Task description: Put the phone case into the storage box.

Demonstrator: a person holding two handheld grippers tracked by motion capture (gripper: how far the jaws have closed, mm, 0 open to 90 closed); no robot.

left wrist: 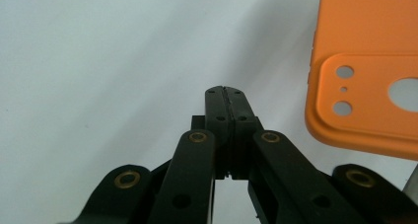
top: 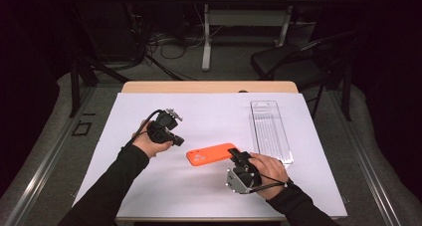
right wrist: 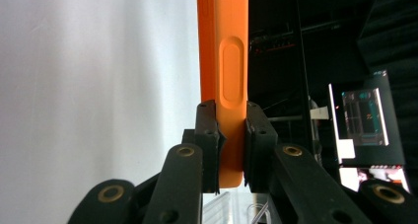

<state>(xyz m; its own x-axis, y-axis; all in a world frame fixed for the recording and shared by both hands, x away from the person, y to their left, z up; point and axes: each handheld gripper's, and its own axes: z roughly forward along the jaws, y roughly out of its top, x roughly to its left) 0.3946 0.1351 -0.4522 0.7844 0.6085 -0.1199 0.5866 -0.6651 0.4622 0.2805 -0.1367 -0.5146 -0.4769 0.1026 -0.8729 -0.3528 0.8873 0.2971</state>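
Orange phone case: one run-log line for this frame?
right gripper: shut on orange phone case edge | left gripper: shut, empty, beside case | clear plastic tray: untouched

We note the orange phone case [top: 213,155]: soft-looking, matt, rubbery plastic, smooth, with clean-cut round holes seen in the left gripper view. The right gripper [right wrist: 231,145] has hard black plastic jaws, slightly glossy, with brass-coloured rivets at the link joints; they press the case edge between them. The left gripper [left wrist: 225,98] is of the same black plastic, jaws meeting. We see the white table cover [top: 209,111] as matt and smooth, paper-like. The table edge [top: 209,86] beyond it looks like pale wood. The clear tray [top: 270,130] is glossy, transparent, ribbed plastic. Sleeves [top: 114,181] are black matt cloth.
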